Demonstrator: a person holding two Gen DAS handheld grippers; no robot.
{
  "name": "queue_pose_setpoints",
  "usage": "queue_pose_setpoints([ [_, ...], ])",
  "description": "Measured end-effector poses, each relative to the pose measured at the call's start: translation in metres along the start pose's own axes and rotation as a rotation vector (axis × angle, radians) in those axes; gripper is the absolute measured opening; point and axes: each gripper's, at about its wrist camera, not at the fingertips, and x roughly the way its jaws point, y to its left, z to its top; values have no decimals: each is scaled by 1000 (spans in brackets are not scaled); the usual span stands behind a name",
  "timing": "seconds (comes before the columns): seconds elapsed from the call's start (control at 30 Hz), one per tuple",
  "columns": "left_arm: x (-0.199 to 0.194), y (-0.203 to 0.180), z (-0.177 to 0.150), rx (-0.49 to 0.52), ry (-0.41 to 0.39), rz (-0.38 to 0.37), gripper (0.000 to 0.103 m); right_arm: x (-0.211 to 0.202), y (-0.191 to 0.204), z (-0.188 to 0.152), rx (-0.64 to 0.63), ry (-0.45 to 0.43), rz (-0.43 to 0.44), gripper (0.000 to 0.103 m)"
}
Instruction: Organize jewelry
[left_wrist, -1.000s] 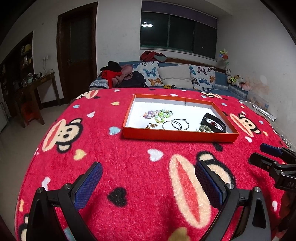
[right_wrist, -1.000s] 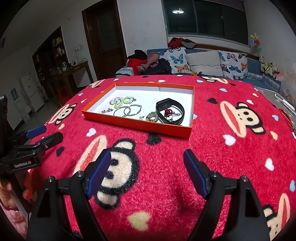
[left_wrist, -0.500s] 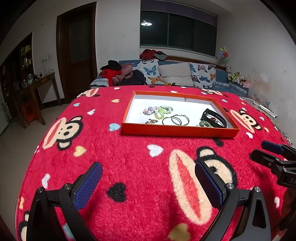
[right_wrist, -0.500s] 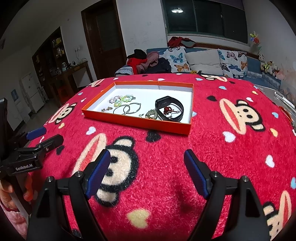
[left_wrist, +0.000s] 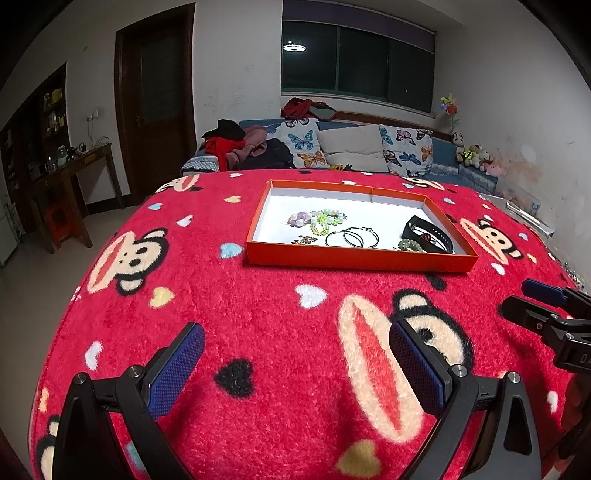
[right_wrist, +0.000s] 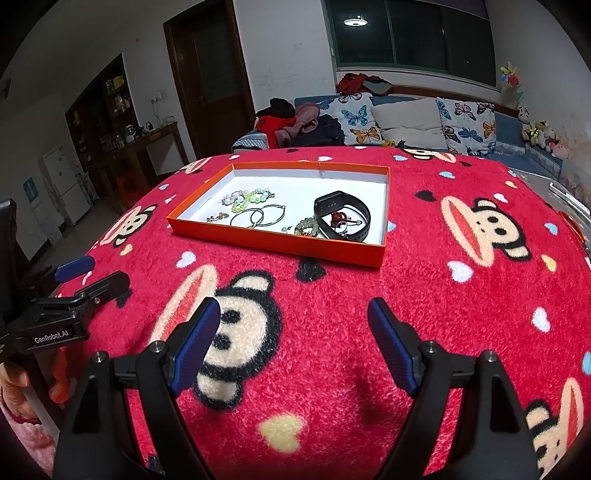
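An orange tray (left_wrist: 354, 260) (right_wrist: 273, 242) with a white floor lies on a red monkey-print blanket. It holds pastel bead bracelets (left_wrist: 317, 219) (right_wrist: 245, 197), two thin hoops (left_wrist: 352, 238) (right_wrist: 258, 218), a small brown piece (left_wrist: 304, 240), a green bead bracelet (left_wrist: 410, 245) (right_wrist: 307, 227) and a black wristband (left_wrist: 428, 234) (right_wrist: 341, 214) around a small red piece (right_wrist: 338, 218). My left gripper (left_wrist: 295, 363) hovers open over the blanket, well short of the tray. My right gripper (right_wrist: 293, 336) is open too, nothing between its blue pads.
The blanket (left_wrist: 258, 314) covers the whole surface and falls away at the left edge. A sofa with butterfly cushions (left_wrist: 347, 147) and piled clothes stands behind. A wooden side table (left_wrist: 70, 173) and a door are at the left. A hand (right_wrist: 55, 384) holds the left gripper.
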Motion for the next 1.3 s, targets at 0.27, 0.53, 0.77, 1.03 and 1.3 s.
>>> queue_pose_setpoints([
  [0.27,-1,0,-1,3,4,3,103,-1,1,0,3,1,2,83],
  [0.53,2,-3,-5,8,14,6,103,-1,2,-1,3,1,2,83],
  [0.77,4,-3,-6,10,19,3,103,-1,2,-2,5,4,5,83],
  [1.03,4,-3,-6,9,20,5,103,0,2,-3,6,5,7,83],
  [1.3,5,-5,-8,15,23,5,103,1,2,-3,7,6,8,83],
])
